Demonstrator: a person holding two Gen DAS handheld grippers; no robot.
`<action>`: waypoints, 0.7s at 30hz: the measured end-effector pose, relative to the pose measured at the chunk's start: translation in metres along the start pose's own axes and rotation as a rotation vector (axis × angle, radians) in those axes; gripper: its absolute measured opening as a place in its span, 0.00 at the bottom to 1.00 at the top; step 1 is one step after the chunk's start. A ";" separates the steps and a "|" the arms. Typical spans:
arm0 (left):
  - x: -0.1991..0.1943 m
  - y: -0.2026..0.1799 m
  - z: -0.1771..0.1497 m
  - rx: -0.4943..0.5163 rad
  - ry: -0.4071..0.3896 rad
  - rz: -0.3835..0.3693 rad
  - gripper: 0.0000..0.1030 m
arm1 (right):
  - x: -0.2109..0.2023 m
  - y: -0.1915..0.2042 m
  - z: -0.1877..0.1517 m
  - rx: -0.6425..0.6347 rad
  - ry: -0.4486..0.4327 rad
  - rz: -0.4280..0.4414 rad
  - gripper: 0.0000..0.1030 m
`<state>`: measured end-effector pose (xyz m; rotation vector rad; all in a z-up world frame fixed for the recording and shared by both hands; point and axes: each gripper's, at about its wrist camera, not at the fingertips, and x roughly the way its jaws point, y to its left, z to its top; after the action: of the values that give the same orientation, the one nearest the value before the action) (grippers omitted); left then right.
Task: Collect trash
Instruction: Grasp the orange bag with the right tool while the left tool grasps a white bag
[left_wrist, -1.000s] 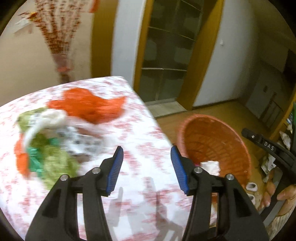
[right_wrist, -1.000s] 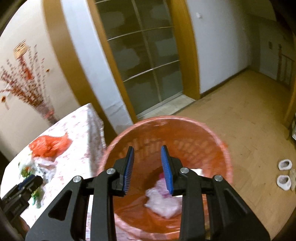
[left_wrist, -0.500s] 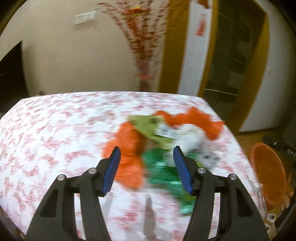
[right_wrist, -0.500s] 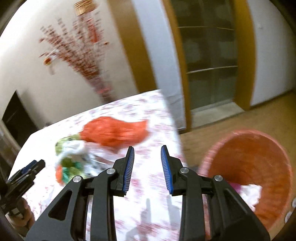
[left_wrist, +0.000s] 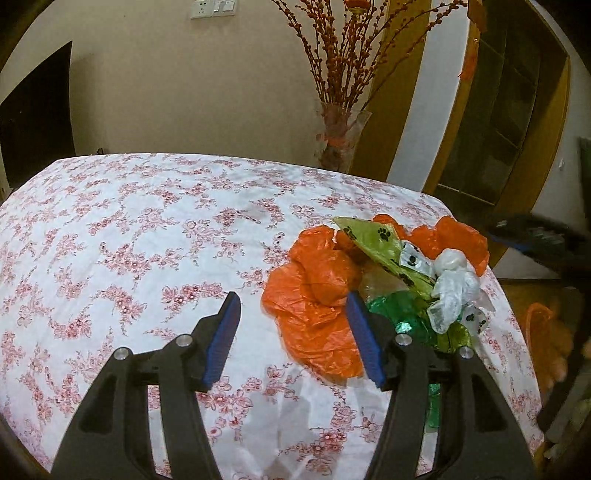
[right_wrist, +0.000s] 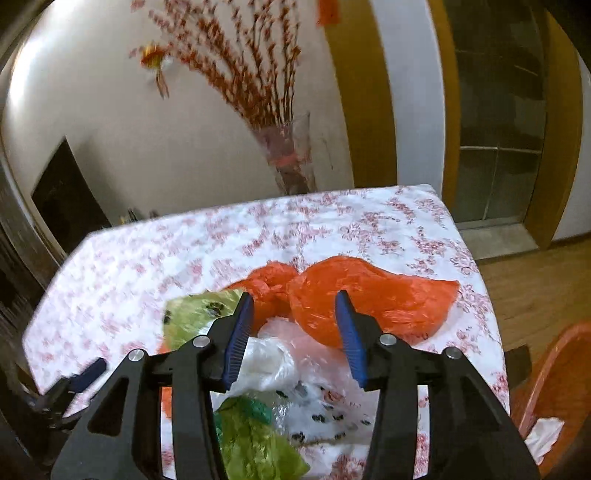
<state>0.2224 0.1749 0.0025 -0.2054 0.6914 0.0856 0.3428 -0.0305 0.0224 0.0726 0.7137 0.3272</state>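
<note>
A heap of crumpled plastic bags lies on the floral tablecloth (left_wrist: 147, 229). It has an orange bag (left_wrist: 314, 295), a lime paw-print bag (left_wrist: 373, 240), a white bag (left_wrist: 454, 284) and a green bag (left_wrist: 399, 314). My left gripper (left_wrist: 291, 332) is open and empty, just above the orange bag's left edge. My right gripper (right_wrist: 293, 332) is open and empty over the heap, with another orange bag (right_wrist: 369, 295) between its fingertips and the white bag (right_wrist: 266, 362) below. The orange basket (right_wrist: 554, 380) stands on the floor at the right, with white trash (right_wrist: 543, 432) inside.
A glass vase of red branches (left_wrist: 340, 144) stands behind the table's far edge, also in the right wrist view (right_wrist: 291, 162). A wood-framed glass door (right_wrist: 498, 129) and wooden floor (right_wrist: 535, 288) lie to the right. The right gripper shows at the left view's right edge (left_wrist: 535, 240).
Both grippers swung from the basket to the table. My left gripper now sits at the orange bag's left. My right gripper has opened wider and come over the heap.
</note>
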 end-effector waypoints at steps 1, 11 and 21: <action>0.000 -0.001 0.000 0.001 -0.001 -0.007 0.57 | 0.006 0.002 0.000 -0.013 0.014 -0.019 0.43; -0.015 -0.036 0.014 0.058 -0.043 -0.067 0.57 | -0.022 -0.036 -0.011 0.062 -0.023 -0.059 0.03; 0.004 -0.104 0.010 0.176 0.018 -0.098 0.56 | -0.074 -0.073 -0.020 0.132 -0.086 -0.047 0.03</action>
<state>0.2468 0.0757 0.0240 -0.0712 0.7016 -0.0704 0.2966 -0.1238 0.0411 0.1934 0.6501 0.2302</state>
